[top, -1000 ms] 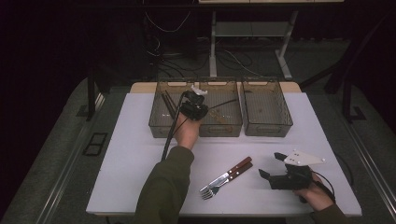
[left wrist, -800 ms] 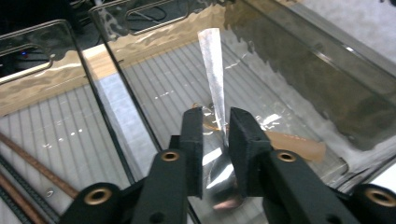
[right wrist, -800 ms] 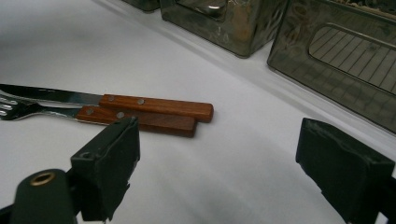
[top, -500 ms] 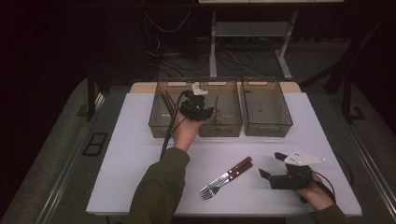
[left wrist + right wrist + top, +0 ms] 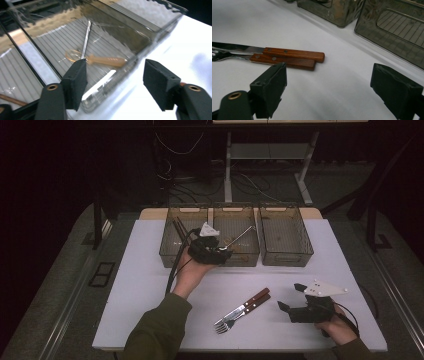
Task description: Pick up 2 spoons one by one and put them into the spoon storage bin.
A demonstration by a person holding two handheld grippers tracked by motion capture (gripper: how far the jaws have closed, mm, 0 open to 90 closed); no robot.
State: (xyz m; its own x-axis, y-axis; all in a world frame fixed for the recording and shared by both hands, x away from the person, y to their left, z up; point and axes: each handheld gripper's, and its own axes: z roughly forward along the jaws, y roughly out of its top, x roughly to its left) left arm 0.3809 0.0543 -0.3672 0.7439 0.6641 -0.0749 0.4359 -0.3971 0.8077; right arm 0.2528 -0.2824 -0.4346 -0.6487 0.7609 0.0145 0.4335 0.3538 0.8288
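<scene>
- Two wood-handled pieces, a knife point(image 5: 250, 303) and a fork point(image 5: 235, 316), lie side by side on the white tabletop point(image 5: 150, 290), near the right claw point(image 5: 292, 306) and just left of it; they look like the next things to sort into the bins.
- Left claw point(image 5: 212, 251) hangs at the near wall of the middle bin point(image 5: 235, 257), its jaws wide apart and holding nothing.
- Inside that bin, in the left gripper view, a metal spoon point(image 5: 86, 37) lies across an amber one point(image 5: 105, 60) on the ribbed floor, so spoons seem to belong there.
- Left bin point(image 5: 167, 255) holds some dark sticks, too dim to name; right bin point(image 5: 285, 257) looks bare.
- Right claw rests low over the tabletop, also wide open and empty, and in the right gripper view its jaws face the handle ends point(image 5: 294, 57).
- To take one piece well, I would bring that claw in from the right, low and level, and straddle a single handle near its end.
- Handles touch along their length, so a broad bite would probably catch both; aim for the far one, which sticks out farther right.
- Close across the flat sides of the wood, not the thin metal, which would likely slip or twist.
- Lift straight up before swinging toward a bin, and keep the left hand clear of the path.
</scene>
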